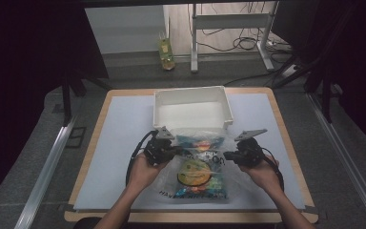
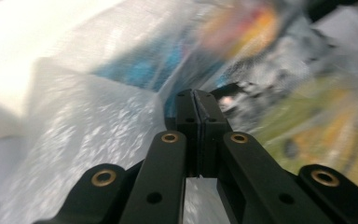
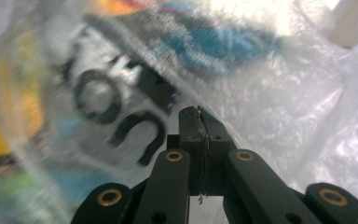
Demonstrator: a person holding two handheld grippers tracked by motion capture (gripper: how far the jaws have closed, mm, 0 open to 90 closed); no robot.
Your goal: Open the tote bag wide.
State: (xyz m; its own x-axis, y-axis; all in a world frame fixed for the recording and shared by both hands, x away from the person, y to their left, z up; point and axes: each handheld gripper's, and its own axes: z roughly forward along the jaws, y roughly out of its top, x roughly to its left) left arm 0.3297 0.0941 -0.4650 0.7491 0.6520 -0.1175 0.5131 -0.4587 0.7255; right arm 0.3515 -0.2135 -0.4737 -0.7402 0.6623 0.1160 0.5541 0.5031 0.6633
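A clear plastic bag (image 1: 198, 169) printed with a yellow round face, black letters and blue patches lies spread on the table between my two grippers. My left gripper (image 1: 170, 151) pinches the bag's left upper edge; up close its jaws (image 2: 196, 100) are pressed together on the film (image 2: 98, 121). My right gripper (image 1: 228, 156) pinches the right upper edge, and its jaws (image 3: 196, 116) are closed with a thin fold of film between them. The bag's mouth faces the white bin (image 1: 192, 109) just behind it.
The open white bin sits at the table's far middle on a pale mat (image 1: 119, 143) over a wooden tabletop (image 1: 286, 138). Beyond the table stand a yellow bottle (image 1: 166, 51) on the floor and white desk legs (image 1: 228, 28) with cables.
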